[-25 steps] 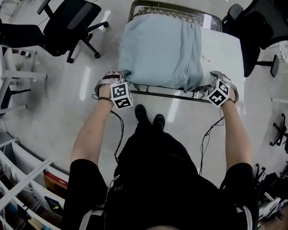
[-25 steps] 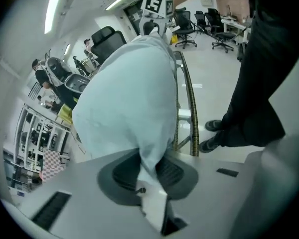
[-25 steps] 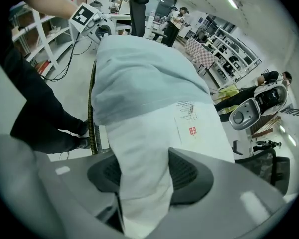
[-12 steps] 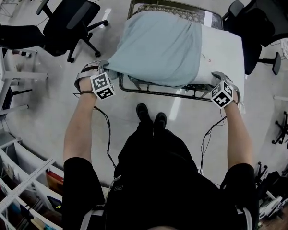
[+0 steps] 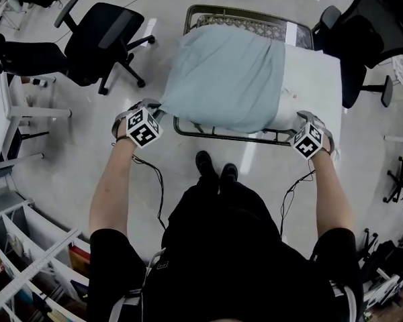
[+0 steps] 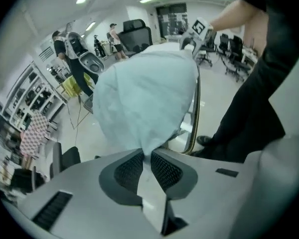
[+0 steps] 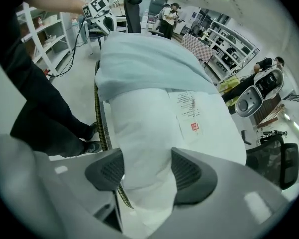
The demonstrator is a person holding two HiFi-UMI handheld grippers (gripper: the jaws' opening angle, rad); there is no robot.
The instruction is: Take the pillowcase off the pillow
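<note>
A white pillow [image 5: 310,79] lies on a metal-framed stand, most of it inside a light blue pillowcase [image 5: 225,79]. My left gripper [image 5: 154,110] is at the near left corner, shut on a pinch of the pillowcase [image 6: 144,98]. The cloth runs between the left gripper's [image 6: 147,158] pads, though its jaws have just been opening a little. My right gripper [image 5: 302,122] holds the bare near right corner of the pillow [image 7: 154,128]. The right gripper's [image 7: 147,171] jaws have just been opening, and the pillow still fills the gap against both pads. A printed label [image 7: 188,112] shows on the pillow.
The stand's metal rail [image 5: 221,132] runs along its near edge, just in front of the person's shoes [image 5: 215,166]. Black office chairs stand at the left [image 5: 101,35] and far right [image 5: 369,25]. White shelving [image 5: 27,260] is at the lower left.
My left gripper has carried the pillowcase corner out to the left, off the stand's corner, drawing the cloth into a point. The right gripper has hardly moved.
</note>
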